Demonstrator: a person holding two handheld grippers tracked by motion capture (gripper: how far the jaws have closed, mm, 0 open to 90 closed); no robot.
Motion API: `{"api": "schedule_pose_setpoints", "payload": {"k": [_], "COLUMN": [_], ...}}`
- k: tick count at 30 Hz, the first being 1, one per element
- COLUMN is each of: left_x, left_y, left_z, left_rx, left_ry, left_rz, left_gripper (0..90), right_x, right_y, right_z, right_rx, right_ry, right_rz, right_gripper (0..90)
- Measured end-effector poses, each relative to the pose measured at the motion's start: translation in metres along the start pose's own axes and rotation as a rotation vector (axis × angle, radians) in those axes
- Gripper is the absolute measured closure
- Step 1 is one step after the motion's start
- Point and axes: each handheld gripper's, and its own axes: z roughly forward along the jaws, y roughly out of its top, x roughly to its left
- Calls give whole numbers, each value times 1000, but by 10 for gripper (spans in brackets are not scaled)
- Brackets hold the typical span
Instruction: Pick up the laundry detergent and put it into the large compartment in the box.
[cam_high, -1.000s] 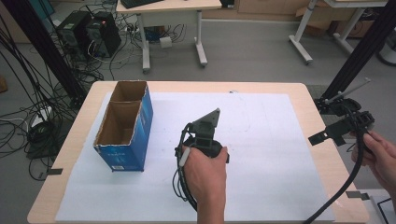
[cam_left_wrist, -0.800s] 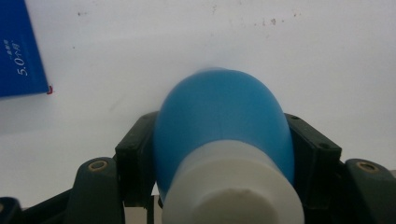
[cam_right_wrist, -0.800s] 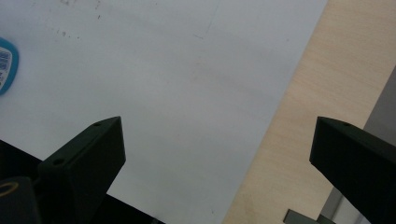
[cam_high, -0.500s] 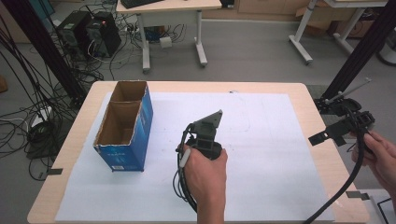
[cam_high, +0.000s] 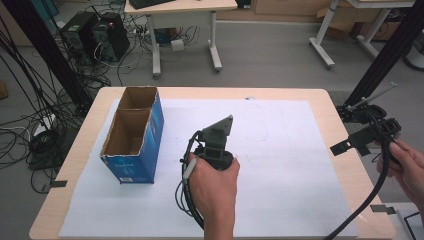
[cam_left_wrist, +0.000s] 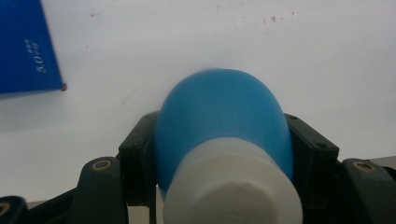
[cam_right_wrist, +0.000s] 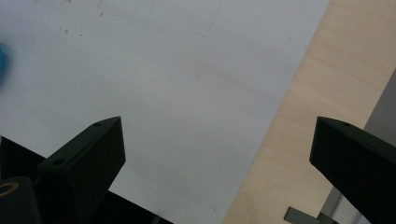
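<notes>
The left gripper (cam_left_wrist: 219, 154), mid-table just right of the box (cam_high: 134, 135), is clamped on a blue-and-white bulb (cam_left_wrist: 224, 140); looks light and squishy, so grip the white neck; right gripper (cam_right_wrist: 219, 154) gapes wide, empty.

The left tongs (cam_high: 214, 142) sit mid-table, jaws clamped — the hand (cam_high: 212, 187) grips from behind. The right tongs (cam_right_wrist: 219, 158) gape wide — held at the table's right edge.

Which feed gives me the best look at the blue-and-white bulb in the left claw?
The left gripper view: the blue-and-white bulb sits close up, clamped between the left claw's jaws. In the high view the hand and claw body cover it. The right gripper view catches a blurred blue sliver at its left edge, possibly the bulb.
</notes>
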Motion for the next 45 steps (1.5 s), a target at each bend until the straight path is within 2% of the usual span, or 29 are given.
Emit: {"api": "schedule_pose_setpoints", "payload": {"k": [1, 2, 3, 8, 9, 10, 11, 12, 16, 17, 20, 22, 23, 25, 26, 28, 29, 30, 31, 33, 37, 40, 45], "left_x": [0, 2, 2, 13, 19, 19, 23, 23, 34, 41, 50, 64, 64, 75, 75, 87, 98, 98, 107, 109, 127, 135, 157], "left_y": [0, -1, -1, -1, -1, -1, 0, 0, 3, 5, 8, 12, 12, 16, 16, 17, 17, 17, 18, 20, 26, 28, 36], "left_z": [0, -10, -10, -43, -58, -58, -69, -69, -93, -103, -113, -129, -129, -144, -144, -153, -162, -162, -171, -174, -194, -198, -206], "left_rx": [0, -7, -7, -22, -32, -32, -40, -40, -46, -48, -43, -50, -50, -54, -54, -64, -78, -78, -84, -84, -93, -94, -104], "left_ry": [0, 4, 4, 5, 9, 9, 14, 14, 22, 19, 15, 14, 14, 16, 16, 4, -7, -7, -4, 0, 26, 28, 22], "left_rz": [0, -4, -4, -19, -26, -26, -31, -31, -45, -52, -57, -69, -69, -67, -67, -82, -96, -96, -104, -105, -128, -133, -151], "left_gripper": [373, 374, 374, 374, 374, 374, 374, 374, 374, 374, 374, 374, 374, 374, 374, 374, 374, 374, 374, 374, 374, 374, 374], "right_x": [0, 0, 0, 1, 3, 3, 5, 6, 12, 14, 19, 20, 20, 22, 22, 23, 24, 24, 26, 27, 31, 31, 32], "right_y": [0, 0, 0, 4, 5, 5, 7, 8, 12, 13, 17, 20, 20, 23, 23, 26, 29, 29, 31, 33, 40, 43, 52], "right_z": [0, -1, -1, -2, -3, -3, -4, -5, -9, -10, -11, -12, -12, -13, -13, -13, -12, -12, -11, -10, -6, -4, 2], "right_rx": [1, 2, 2, 10, 9, 9, 11, 12, 14, 16, 22, 27, 27, 32, 32, 37, 44, 44, 51, 54, 69, 74, 92], "right_ry": [2, 2, 2, 6, 4, 4, 1, -2, -14, -22, -31, -32, -32, -35, -35, -36, -40, -40, -42, -44, -52, -52, -47], "right_rz": [-1, 0, 0, 3, 0, 0, -2, -3, -8, -12, -15, -20, -20, -22, -22, -28, -26, -26, -27, -29, -30, -29, -25], "right_gripper": [36, 36, 36, 36, 36, 36, 36, 36, 37, 36, 36, 37, 37, 37, 37, 37, 36, 36, 37, 37, 37, 37, 38]}}
